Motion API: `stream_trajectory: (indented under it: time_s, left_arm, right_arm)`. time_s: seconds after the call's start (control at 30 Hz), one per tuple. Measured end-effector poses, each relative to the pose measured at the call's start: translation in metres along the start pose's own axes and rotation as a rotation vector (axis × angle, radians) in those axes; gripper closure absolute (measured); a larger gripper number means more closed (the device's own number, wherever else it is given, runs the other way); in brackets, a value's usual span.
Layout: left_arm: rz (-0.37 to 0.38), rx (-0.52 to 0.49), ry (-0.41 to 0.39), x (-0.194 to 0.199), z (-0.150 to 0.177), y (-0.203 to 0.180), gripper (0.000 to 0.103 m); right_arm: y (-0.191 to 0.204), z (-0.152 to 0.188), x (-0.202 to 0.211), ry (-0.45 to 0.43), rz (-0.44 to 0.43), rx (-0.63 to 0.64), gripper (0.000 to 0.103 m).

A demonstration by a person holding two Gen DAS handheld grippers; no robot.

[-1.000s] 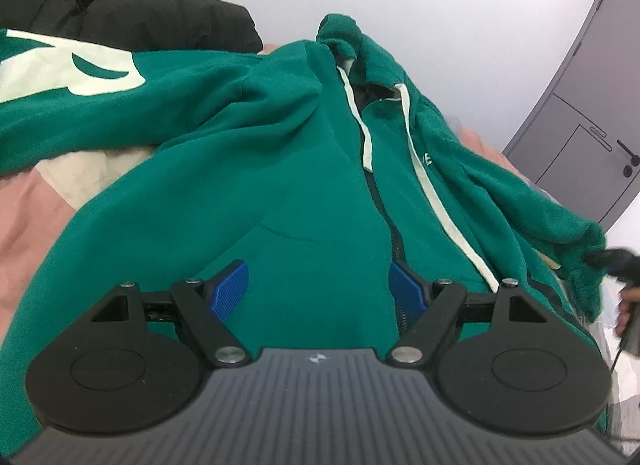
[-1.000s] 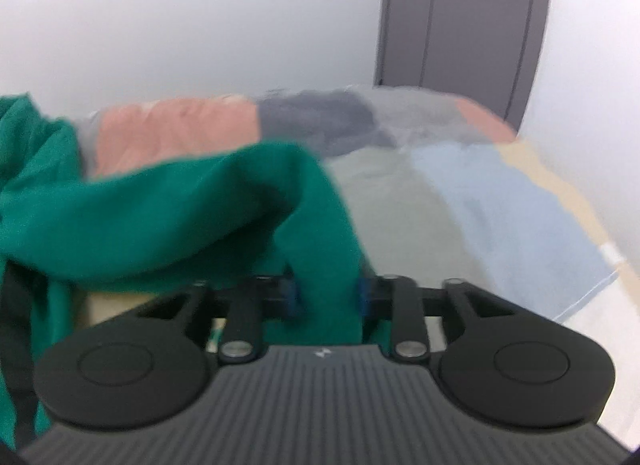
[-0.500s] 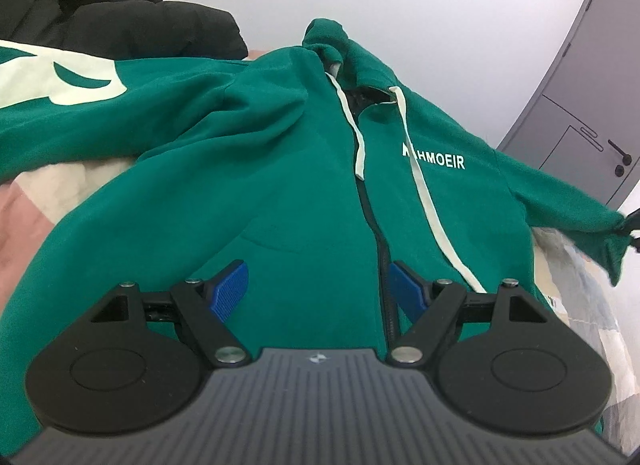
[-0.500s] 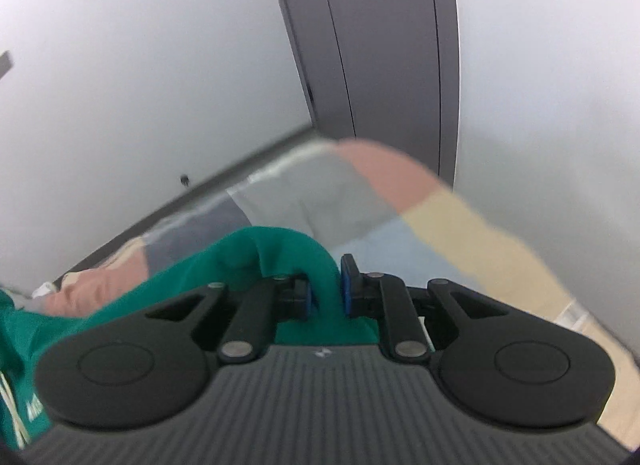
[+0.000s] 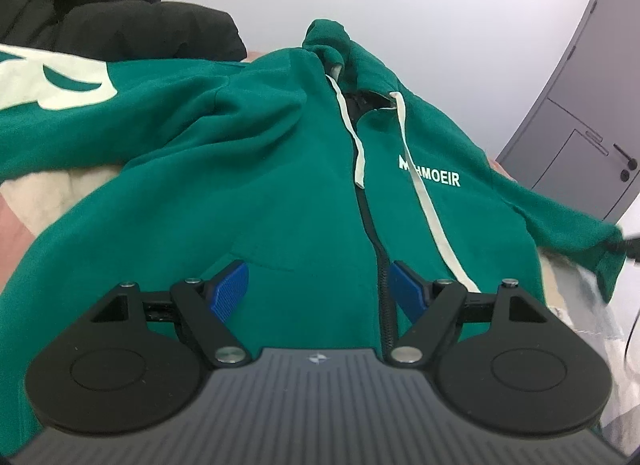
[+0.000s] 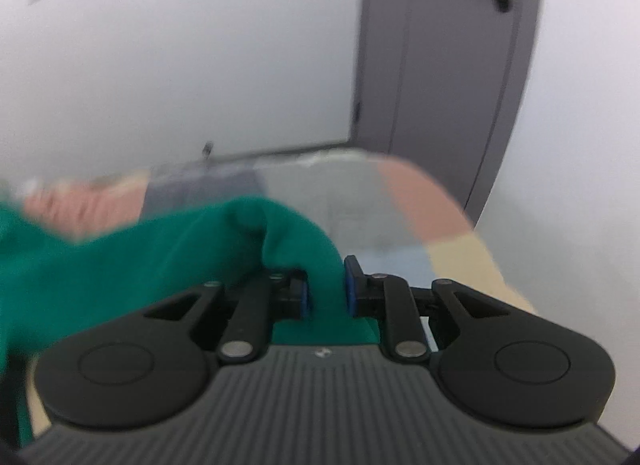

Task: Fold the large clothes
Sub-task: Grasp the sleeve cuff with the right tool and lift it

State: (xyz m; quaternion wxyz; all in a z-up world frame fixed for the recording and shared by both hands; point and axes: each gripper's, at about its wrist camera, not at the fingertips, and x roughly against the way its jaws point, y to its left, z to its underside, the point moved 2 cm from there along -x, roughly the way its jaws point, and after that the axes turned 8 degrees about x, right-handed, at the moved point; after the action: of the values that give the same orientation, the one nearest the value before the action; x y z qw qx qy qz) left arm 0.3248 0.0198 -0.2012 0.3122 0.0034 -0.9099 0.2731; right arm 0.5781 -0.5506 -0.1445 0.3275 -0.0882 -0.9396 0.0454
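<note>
A green zip hoodie (image 5: 280, 193) lies front up on the bed, with white drawcords and white lettering on the chest. My left gripper (image 5: 318, 285) hovers open over its lower front, straddling the zipper (image 5: 376, 249), with no cloth pinched. The hoodie's right sleeve (image 5: 560, 221) stretches out sideways to its cuff (image 5: 608, 261). In the right wrist view that cuff (image 6: 324, 265) sits between the blue pads of my right gripper (image 6: 326, 293), lifted over the bed. The jaws are opening slightly while the pads still touch the cloth.
A black jacket (image 5: 120, 25) is heaped at the back left. Another green cloth with a big white print (image 5: 60, 81) lies left. The patchwork bed cover (image 6: 400, 201) ends at an edge on the right, with a grey door (image 6: 448, 65) and white wall beyond.
My right gripper has pulled the sleeve cuff out to the right, so the crumpled sleeve now lies stretched and the chest lettering shows. The left gripper has stayed put.
</note>
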Motion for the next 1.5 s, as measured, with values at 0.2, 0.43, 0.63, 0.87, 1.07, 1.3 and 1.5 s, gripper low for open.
stream_trajectory:
  time_s: [0.2,0.43,0.63,0.87,1.07,1.3,1.5]
  left_arm:
    - [0.007,-0.017,0.010,0.016,0.009,-0.003,0.022]
    - [0.020,-0.012,-0.002,0.031,0.014,-0.003,0.022]
    - [0.016,-0.015,0.001,0.030,0.015,-0.001,0.022]
    - [0.000,-0.006,0.006,0.017,0.013,0.000,0.022]
    - [-0.020,0.056,0.029,-0.006,0.008,0.010,0.022]
    - [-0.003,0.078,0.020,-0.013,0.003,0.017,0.022]
    - [0.016,0.066,0.022,-0.013,0.004,0.016,0.022]
  right_arm:
    - [0.014,0.074,0.041,0.033,-0.054,0.013,0.058]
    - [0.017,0.090,0.086,-0.028,-0.309,-0.508,0.017]
    - [0.031,0.095,0.036,-0.050,-0.424,-0.985,0.015]
    - [0.011,0.093,-0.039,-0.091,-0.294,-1.325,0.014]
    - [-0.003,0.079,-0.074,-0.113,-0.172,-1.419,0.014]
    - [-0.008,0.032,-0.077,-0.226,-0.163,-1.239,0.018]
    - [-0.029,-0.021,-0.027,-0.522,-0.355,-0.970,0.019]
